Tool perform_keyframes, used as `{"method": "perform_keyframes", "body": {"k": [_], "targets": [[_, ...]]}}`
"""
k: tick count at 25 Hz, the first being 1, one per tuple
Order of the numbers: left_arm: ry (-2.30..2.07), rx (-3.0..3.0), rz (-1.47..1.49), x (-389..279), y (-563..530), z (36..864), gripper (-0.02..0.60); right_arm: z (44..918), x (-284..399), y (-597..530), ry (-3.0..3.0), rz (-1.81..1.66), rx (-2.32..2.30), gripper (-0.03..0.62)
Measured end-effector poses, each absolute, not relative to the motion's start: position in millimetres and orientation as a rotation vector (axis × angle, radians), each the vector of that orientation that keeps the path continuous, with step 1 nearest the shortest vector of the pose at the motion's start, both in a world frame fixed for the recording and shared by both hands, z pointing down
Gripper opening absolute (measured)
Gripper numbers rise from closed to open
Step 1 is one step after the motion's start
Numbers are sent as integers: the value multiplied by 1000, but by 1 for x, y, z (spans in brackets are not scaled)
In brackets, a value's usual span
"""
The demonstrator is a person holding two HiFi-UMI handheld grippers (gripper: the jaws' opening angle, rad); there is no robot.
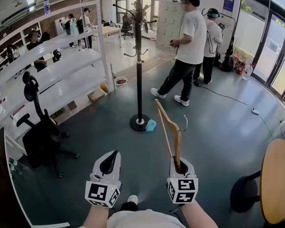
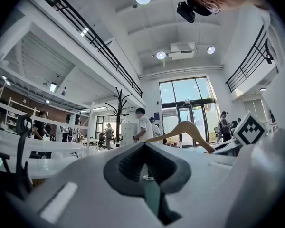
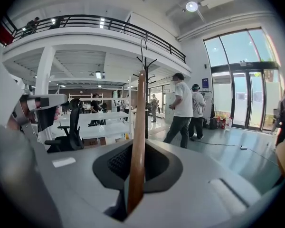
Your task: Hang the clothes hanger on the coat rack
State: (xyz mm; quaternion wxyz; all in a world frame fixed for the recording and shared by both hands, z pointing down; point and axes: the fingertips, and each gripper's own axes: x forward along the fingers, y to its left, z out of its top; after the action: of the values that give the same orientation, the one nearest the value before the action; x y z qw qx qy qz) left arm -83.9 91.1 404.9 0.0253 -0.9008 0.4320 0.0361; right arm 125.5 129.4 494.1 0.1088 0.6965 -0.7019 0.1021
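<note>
Wooden clothes hanger (image 1: 175, 139) gripped upright in right tool (image 1: 180, 165), left tool (image 1: 109, 163) closed on nothing, coat rack (image 1: 139, 56) well ahead: carry stage, calling next for approach and hooking on.

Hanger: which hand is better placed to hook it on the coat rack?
Right. The right tongs are shut on one end of the wooden hanger, and the coat rack stands ahead. The left tongs hold nothing.
</note>
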Motion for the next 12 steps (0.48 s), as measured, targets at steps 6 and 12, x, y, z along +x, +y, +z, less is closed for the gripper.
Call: {"method": "perform_keyframes", "body": {"k": [6,12], "targets": [[1317,-2801,123,-99,54,409,0,496,115,96,-2039,315,2071,49],[1286,-2830,136,-117,4,413,0,496,105,53,-1994,318,2116,49]]}}
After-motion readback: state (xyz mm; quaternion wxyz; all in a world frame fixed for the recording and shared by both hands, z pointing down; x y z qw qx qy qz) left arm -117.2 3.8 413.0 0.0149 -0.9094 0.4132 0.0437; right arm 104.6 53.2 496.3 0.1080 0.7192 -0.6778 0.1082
